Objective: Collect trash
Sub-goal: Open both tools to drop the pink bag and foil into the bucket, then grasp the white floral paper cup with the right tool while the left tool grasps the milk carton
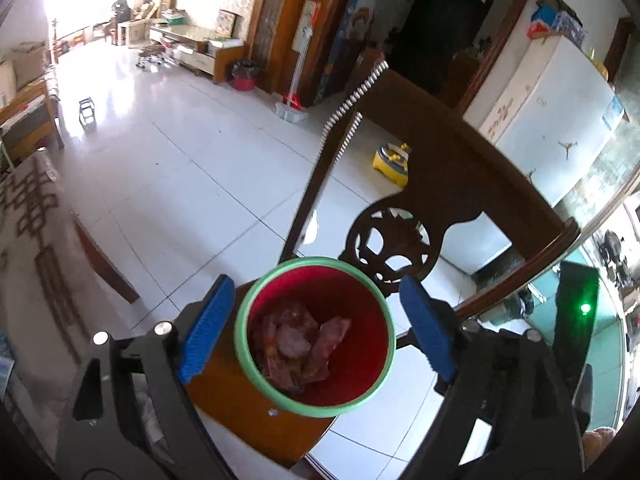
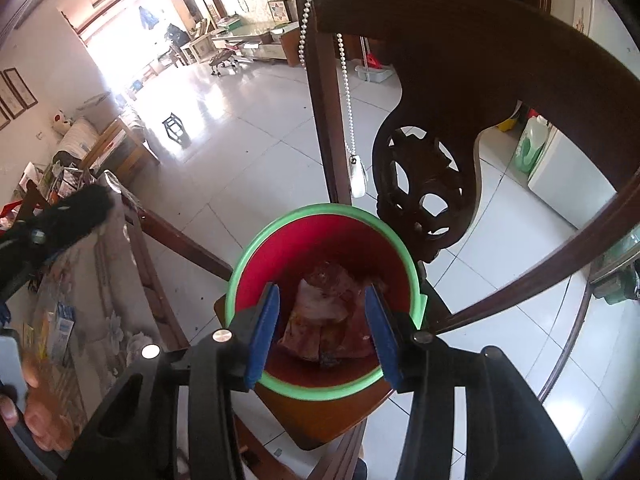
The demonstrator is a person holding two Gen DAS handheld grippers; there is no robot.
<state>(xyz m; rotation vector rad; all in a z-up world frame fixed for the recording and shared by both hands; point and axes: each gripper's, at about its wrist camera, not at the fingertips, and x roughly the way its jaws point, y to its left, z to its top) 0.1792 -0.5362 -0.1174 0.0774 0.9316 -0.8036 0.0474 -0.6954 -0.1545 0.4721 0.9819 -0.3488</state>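
The trash (image 2: 320,320) in the red bin (image 2: 320,236) is blurry. The right gripper's blue fingers (image 2: 262,336) hide the bin's near rim.

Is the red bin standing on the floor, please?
No, the bin stands on the wooden seat of the chair, with the white floor tiles visible below and around the seat.

The right claw (image 2: 322,330) hung spread over a red bin (image 2: 320,300) with a green rim, its blue pads empty. Crumpled trash (image 2: 324,316) lay at the bin's bottom. The bin stood on a wooden chair (image 2: 440,128), from which a bead chain (image 2: 346,92) dangled.
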